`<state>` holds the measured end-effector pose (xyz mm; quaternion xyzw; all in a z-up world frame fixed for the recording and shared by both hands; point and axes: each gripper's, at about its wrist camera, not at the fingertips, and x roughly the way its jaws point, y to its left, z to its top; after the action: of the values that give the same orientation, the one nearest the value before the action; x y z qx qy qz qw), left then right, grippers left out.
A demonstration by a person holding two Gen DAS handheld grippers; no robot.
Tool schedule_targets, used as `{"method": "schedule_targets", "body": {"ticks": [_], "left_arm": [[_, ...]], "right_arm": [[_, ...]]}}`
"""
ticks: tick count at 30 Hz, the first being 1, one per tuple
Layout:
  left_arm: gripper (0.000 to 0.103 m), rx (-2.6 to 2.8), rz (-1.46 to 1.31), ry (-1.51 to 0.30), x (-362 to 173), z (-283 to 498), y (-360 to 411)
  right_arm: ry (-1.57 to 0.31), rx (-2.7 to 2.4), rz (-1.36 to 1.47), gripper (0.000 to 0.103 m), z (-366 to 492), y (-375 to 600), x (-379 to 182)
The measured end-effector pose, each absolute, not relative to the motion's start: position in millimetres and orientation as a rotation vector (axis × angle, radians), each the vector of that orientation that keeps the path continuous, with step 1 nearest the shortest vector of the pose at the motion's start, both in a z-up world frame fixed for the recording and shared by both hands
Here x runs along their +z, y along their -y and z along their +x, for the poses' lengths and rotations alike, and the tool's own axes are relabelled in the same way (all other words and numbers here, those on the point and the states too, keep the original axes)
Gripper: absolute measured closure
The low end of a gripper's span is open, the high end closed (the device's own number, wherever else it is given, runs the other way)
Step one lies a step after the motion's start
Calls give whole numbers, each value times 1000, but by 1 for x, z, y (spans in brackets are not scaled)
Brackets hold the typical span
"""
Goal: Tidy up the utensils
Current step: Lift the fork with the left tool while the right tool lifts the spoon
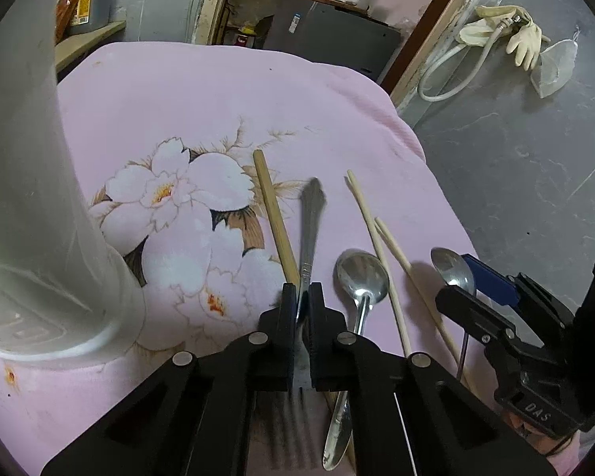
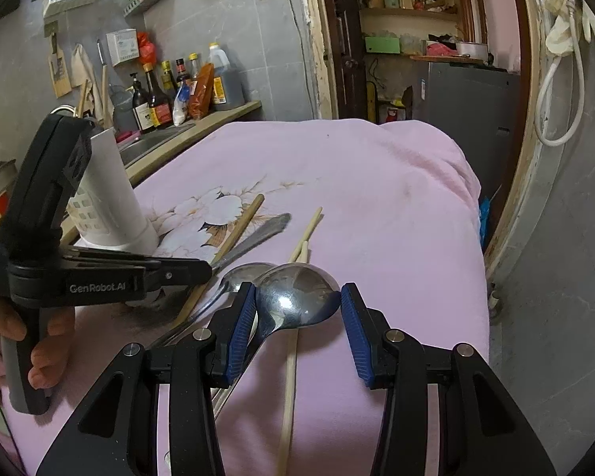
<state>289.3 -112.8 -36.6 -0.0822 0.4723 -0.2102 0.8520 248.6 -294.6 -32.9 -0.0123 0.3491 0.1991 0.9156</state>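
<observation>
I have the left gripper (image 1: 302, 297) pressed together on the fork (image 1: 309, 234), pinching its flat neck, with the ornate handle end running away from me along the gripper's own line and the tines blurred below, back between the finger bodies. So the fork's long axis lies nearly in line with my left fingers. That matters because the white utensil holder (image 1: 55, 246) stands close on the fork's left side, upright, with its open mouth out of my view. I judge the next move calls for raising the fork and tipping it toward vertical before carrying it over that rim. Taking the fork as my landmark: the thick wooden chopstick (image 1: 275, 218) lies just left of it, almost touching and roughly parallel; the large spoon (image 1: 361, 277) lies just right of it, bowl away from me. The thin chopstick pair (image 1: 377, 238) lies beyond that, and the small spoon (image 2: 297, 297) farthest right. My right gripper (image 2: 297, 309) stands spread on either side of that small spoon's bowl; I cannot tell whether the blue pads (image 2: 242, 325) touch it. The left hand is clearly nearer the holder.
</observation>
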Motion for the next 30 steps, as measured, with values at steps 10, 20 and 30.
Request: {"method": "schedule_targets", "body": {"ticks": [10,20,30], "left_arm": [[101,-430,-204,-982,-32,257,96],[100,-393,-165,-986,-26,233,79],[99,-434,-105,-1083,-30,265,90]], "right_arm": [[-722,409,-32,61,246,292,-33],[-676,430,-68,61,232,284,-29],[-686,426,-72,61,229,281,-29]]}}
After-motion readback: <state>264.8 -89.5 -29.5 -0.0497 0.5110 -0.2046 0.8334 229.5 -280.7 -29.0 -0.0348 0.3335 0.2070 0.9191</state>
